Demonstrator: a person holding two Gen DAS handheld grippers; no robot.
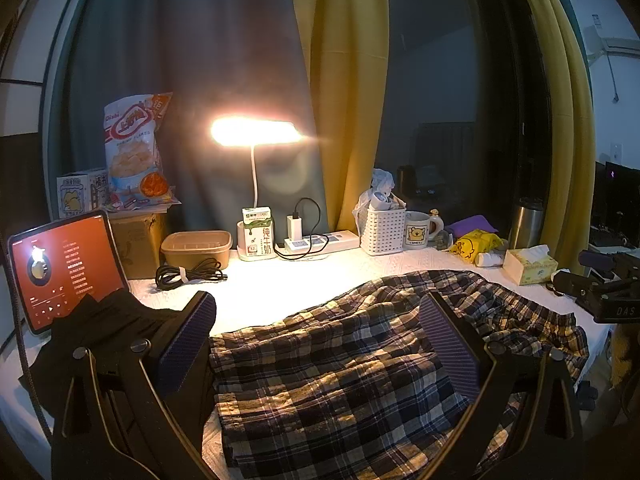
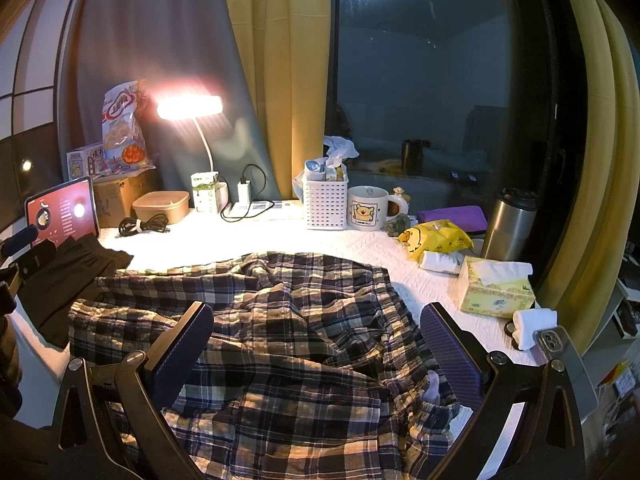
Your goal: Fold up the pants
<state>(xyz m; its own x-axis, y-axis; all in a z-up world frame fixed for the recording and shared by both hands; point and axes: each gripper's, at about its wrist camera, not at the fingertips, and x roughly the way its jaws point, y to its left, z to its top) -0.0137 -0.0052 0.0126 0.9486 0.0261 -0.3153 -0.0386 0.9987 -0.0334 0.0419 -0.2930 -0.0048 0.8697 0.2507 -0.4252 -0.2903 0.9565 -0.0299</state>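
While wrinkled, plaid pants (image 2: 280,320) run off-frame — hems unseen.

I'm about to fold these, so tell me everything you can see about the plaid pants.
The plaid pants look like soft woven cotton, checked in navy, white and tan. They lie crumpled and unfolded on the white table cover, a gathered elastic waistband at the near right. Their left edge meets a black garment. Both open grippers hover above, not gripping them.

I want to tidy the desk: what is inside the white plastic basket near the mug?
The white basket holds a crumpled plastic bag and some rolled packets sticking out above its rim. Its walls hide whatever lies deeper, so the rest cannot be told.
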